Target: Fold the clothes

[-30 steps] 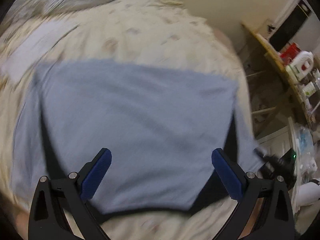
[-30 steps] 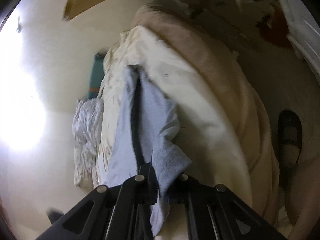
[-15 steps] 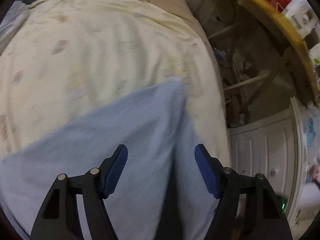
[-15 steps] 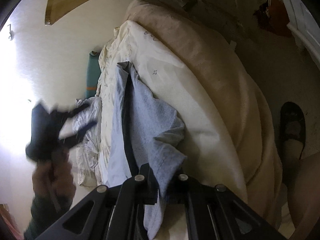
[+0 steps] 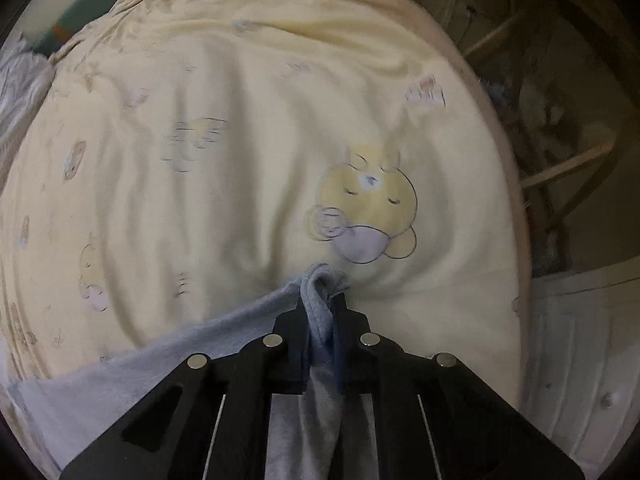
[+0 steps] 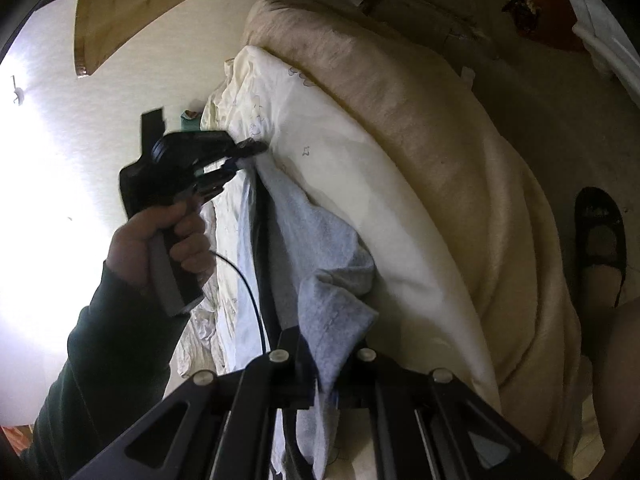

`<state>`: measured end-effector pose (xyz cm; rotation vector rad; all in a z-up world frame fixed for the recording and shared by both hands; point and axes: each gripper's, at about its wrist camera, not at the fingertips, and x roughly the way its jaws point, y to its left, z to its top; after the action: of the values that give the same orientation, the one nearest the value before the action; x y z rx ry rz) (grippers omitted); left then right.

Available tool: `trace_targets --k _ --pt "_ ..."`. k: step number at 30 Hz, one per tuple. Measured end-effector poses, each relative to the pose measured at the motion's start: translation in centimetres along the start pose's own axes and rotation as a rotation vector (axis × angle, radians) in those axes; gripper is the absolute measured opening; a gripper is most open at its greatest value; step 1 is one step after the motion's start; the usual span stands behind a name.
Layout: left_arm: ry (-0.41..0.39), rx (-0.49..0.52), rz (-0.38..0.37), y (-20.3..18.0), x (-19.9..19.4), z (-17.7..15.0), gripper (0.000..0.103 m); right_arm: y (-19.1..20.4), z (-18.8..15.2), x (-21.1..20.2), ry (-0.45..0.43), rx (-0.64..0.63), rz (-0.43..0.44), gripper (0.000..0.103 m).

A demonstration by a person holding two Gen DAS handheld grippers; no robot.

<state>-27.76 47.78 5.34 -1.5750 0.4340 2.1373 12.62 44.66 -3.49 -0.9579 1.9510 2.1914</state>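
Observation:
A light grey garment (image 5: 160, 368) with dark trim lies on the pale yellow cartoon-print bedsheet (image 5: 240, 160). In the left wrist view my left gripper (image 5: 320, 304) points steeply down, its jaws closing tight on a bunched far corner of the garment. The right wrist view shows the garment (image 6: 312, 240) stretched along the bed's edge, with my right gripper (image 6: 324, 360) shut on its near corner. Further along that edge, a hand (image 6: 160, 240) in a dark sleeve holds the left gripper (image 6: 240, 156) down at the cloth.
A beige blanket (image 6: 400, 100) hangs over the side of the bed. A dark shoe (image 6: 598, 232) is on the floor to the right. A white cabinet (image 5: 580, 360) and a wooden rack (image 5: 560, 160) stand beside the bed. Crumpled pale bedding (image 5: 20, 80) lies at the far left.
My left gripper swept across the garment to its far corner, dropped onto it and went from wide open to shut on the cloth. The right gripper kept its grip and stayed put.

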Motion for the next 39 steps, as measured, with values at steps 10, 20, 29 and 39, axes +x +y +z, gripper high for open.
trace_targets --k 10,20,29,39 --pt "-0.081 -0.048 -0.074 8.0 -12.1 -2.0 0.006 11.8 -5.2 -2.8 -0.076 -0.567 -0.035 0.004" --pt "-0.071 -0.103 0.064 28.2 -22.3 -7.7 0.006 29.1 -20.3 2.8 0.182 -1.088 0.103 0.004" --pt "-0.063 -0.16 0.235 48.7 -18.2 -19.5 0.006 34.3 -39.9 21.1 0.607 -1.277 0.119 0.004" --pt "-0.079 -0.342 0.1 60.0 -10.0 -27.3 0.006 31.2 -50.2 32.0 0.813 -1.316 -0.017 0.004"
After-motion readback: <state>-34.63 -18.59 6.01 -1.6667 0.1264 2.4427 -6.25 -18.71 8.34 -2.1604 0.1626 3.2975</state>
